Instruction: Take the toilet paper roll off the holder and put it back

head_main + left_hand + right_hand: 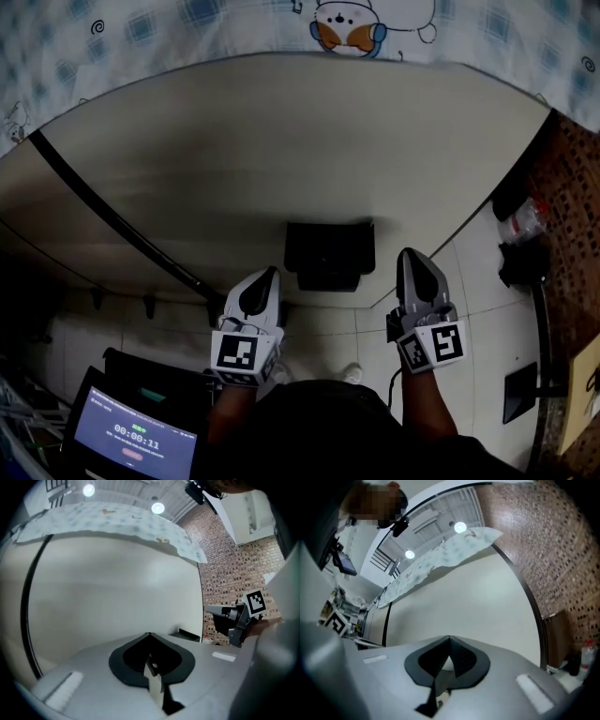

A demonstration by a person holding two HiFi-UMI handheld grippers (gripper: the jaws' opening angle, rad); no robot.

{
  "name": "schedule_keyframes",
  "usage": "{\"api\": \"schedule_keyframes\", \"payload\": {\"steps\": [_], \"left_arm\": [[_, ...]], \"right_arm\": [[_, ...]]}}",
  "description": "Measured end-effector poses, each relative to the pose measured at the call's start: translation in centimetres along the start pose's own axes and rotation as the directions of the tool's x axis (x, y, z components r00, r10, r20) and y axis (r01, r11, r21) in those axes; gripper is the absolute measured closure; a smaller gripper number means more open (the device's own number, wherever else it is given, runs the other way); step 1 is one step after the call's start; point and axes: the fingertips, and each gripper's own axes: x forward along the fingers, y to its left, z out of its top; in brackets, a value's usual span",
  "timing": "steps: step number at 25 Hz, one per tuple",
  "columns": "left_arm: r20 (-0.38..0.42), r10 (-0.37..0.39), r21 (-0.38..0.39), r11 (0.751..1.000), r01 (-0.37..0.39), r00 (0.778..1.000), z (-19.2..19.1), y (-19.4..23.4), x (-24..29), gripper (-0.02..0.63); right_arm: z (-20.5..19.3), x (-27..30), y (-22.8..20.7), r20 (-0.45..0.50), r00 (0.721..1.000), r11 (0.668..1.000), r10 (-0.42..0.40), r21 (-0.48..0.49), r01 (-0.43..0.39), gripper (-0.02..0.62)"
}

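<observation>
Left gripper (265, 281): jaws together, nothing between them. Black holder (328, 251) is on the cream wall (281, 150), ahead of me and between my two grippers. It looks slightly nearer the left one. Roll not visible in any view. I take it to sit inside or under the holder, so I cannot tell its axis. Right gripper (415, 264): jaws shut, empty. Left gripper view catches the holder's edge right of my tips, plus the right gripper. Right gripper view shows wall only, no holder.
</observation>
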Motion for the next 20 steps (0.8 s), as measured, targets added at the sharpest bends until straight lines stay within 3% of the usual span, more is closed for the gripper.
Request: {"api": "schedule_keyframes", "payload": {"steps": [3,6,20], "left_arm": [[0.045,-0.013,0.059,0.998,0.010,0.999,2.0,-0.9,0.1,0.588],[0.049,-0.019,0.061,0.998,0.016,0.999,2.0,-1.4,0.4,0.588],[0.079,0.018,0.063,0.998,-0.023,0.997,2.1,-1.5,0.1,0.588]], "right_arm": [[0.9,0.6,2.2,0.004,1.000,0.994,0.004,-0.110,-0.003,0.594],[0.7,0.7,3.3,-0.008,1.000,0.988,-0.001,-0.152,0.000,0.594],[-0.2,1.1,5.4,-0.023,0.999,0.990,0.031,-0.138,-0.034,0.594]]}}
